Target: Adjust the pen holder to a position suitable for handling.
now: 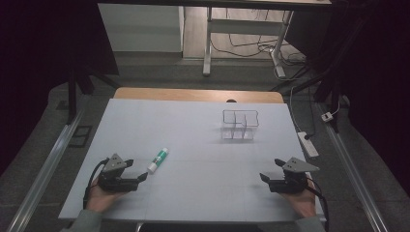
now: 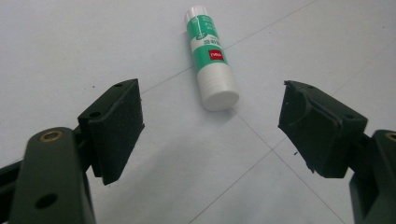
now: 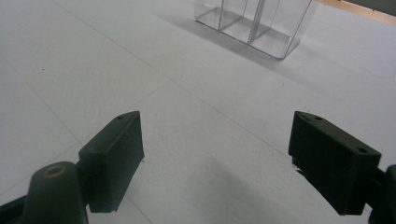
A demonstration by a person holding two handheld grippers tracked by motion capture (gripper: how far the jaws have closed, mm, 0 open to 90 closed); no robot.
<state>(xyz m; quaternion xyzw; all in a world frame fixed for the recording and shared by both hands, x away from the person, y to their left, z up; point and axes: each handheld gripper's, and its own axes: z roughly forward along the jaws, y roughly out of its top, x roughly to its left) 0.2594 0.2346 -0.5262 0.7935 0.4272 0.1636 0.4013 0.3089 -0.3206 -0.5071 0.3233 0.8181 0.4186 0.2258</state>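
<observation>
Two forearms enter from the bottom edge of the high view, each hand holding a hand-held gripper low over a white table (image 1: pixel 193 121). Left hand-held gripper (image 1: pixel 136 170) has its jaws spread wide and grips nothing. Just ahead of it lies a glue stick (image 1: pixel 158 160), flat on the table, white with a green label. In the left gripper view the glue stick (image 2: pixel 210 58) lies beyond the gap between the jaws, its near end pointing toward them, not touching either pad.

Right hand-held gripper (image 1: pixel 271 170) is also spread wide and empty, well apart from the glue stick. Farther back stands a clear organiser (image 1: pixel 240 124) with several compartments; the right gripper view shows the organiser (image 3: pixel 254 25) ahead, all compartments empty.

Judged from here, the risk is the round glue stick rolling away if one pad touches it before the other, or slipping out lengthwise if pinched near its end.
</observation>
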